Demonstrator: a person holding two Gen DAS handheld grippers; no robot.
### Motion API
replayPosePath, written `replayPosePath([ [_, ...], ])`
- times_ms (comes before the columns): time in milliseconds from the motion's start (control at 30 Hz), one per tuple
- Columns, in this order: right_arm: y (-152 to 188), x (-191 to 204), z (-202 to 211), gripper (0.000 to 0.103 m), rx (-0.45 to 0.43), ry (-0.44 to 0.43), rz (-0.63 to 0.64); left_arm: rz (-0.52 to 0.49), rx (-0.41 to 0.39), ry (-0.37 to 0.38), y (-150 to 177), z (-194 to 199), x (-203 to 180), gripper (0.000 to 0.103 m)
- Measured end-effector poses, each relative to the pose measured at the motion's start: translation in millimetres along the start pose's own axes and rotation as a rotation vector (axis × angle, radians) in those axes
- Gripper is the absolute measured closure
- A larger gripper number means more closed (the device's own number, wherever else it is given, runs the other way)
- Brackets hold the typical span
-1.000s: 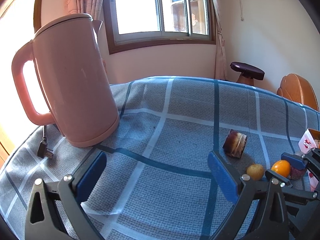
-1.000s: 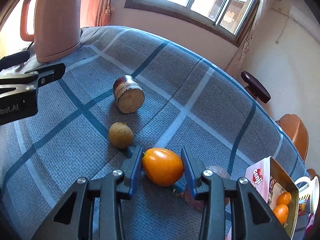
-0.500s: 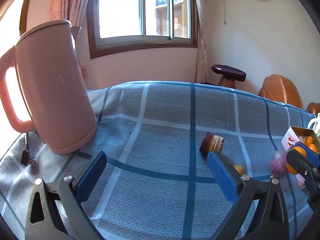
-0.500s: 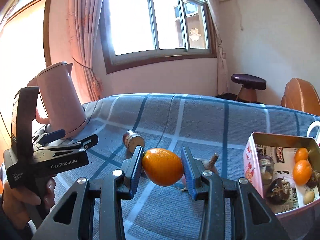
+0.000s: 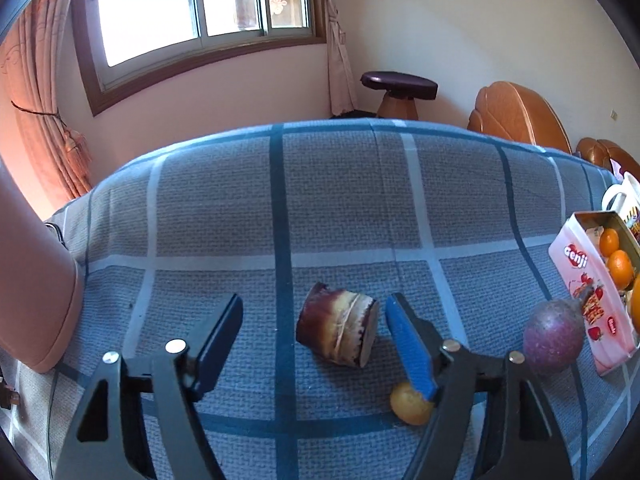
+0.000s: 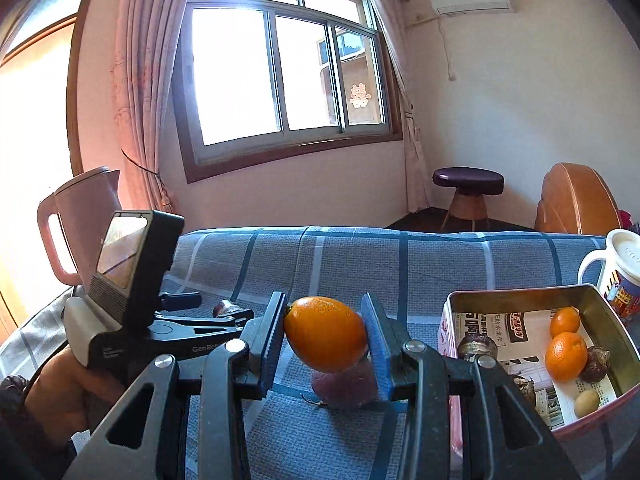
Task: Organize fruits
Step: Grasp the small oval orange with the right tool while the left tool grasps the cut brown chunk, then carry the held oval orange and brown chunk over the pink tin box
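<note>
In the left wrist view a short brown cut stalk piece [image 5: 338, 330] lies on its side on the blue checked tablecloth [image 5: 340, 208]. My left gripper [image 5: 315, 300] straddles it with its jaws closing; the pads stand clear of it on both sides. A small yellow fruit [image 5: 410, 404] peeks from behind the right finger, and a purple round fruit [image 5: 554, 338] sits beside the pink tin [image 5: 580, 268]. My right gripper [image 6: 326, 320] is shut on an orange fruit [image 6: 326, 334], held in the air above the purple fruit [image 6: 344, 390], left of the tin [image 6: 520, 296].
The tin, lined with newspaper, holds two oranges [image 6: 566, 356] and several small brown and yellow pieces. A white mug [image 6: 624, 276] stands behind it. A pink kettle [image 6: 86, 216] stands at the table's left end. A stool and wooden chairs are beyond the far edge.
My left gripper swung right from the kettle to the brown stalk piece and its jaws narrowed. My right gripper lifted the orange fruit off the cloth and levelled out facing the tin.
</note>
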State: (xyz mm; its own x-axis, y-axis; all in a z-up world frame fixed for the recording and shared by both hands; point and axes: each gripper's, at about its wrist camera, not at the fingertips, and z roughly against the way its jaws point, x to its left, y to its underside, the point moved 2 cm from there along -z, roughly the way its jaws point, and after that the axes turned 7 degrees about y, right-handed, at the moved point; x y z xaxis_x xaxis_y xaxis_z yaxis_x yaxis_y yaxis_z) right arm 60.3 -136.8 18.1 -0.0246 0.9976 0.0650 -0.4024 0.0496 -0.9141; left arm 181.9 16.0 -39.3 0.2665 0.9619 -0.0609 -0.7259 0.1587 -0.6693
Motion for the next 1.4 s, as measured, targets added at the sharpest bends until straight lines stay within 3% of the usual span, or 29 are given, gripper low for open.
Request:
replayPosePath([
  [133, 2.2, -0.7, -3.5, 0.062, 0.015, -0.002, -0.004, 0.047, 0.045, 0.092, -0.8, -10.1, 4.9, 0.055],
  [167, 2.4, -1.0, -4.3, 0.062, 0.017, -0.004, -0.008, 0.056, 0.045, 0.113, -0.9, -10.1, 5.6, 0.064],
  [333, 3.3, -0.6, -2.4, 0.062, -0.004, -0.002, -0.005, 0.111, -0.038, 0.118, 1.3, 6.3, 16.5, 0.065],
  [500, 3.3, 0.9, 3.7, 0.062, -0.041, -0.003, 0.0, 0.145, -0.24, -0.006, 7.3, 47.7, 17.7, 0.065],
  [567, 3.1, 0.6, 4.7, 0.062, -0.047, 0.007, 0.0, 0.153, -0.284, -0.017, 12.7, 59.3, 13.9, 0.064],
  [867, 6.2, -3.1, 7.4, 0.062, -0.06, 0.076, 0.003, 0.094, -0.38, -0.078, 37.2, 92.1, -30.7, 0.064],
  [1400, 18.4, -14.8, 30.6, 0.062, -0.058, 0.112, 0.04, 0.062, -0.403, -0.091, 60.4, 109.4, -64.8, 0.064],
])
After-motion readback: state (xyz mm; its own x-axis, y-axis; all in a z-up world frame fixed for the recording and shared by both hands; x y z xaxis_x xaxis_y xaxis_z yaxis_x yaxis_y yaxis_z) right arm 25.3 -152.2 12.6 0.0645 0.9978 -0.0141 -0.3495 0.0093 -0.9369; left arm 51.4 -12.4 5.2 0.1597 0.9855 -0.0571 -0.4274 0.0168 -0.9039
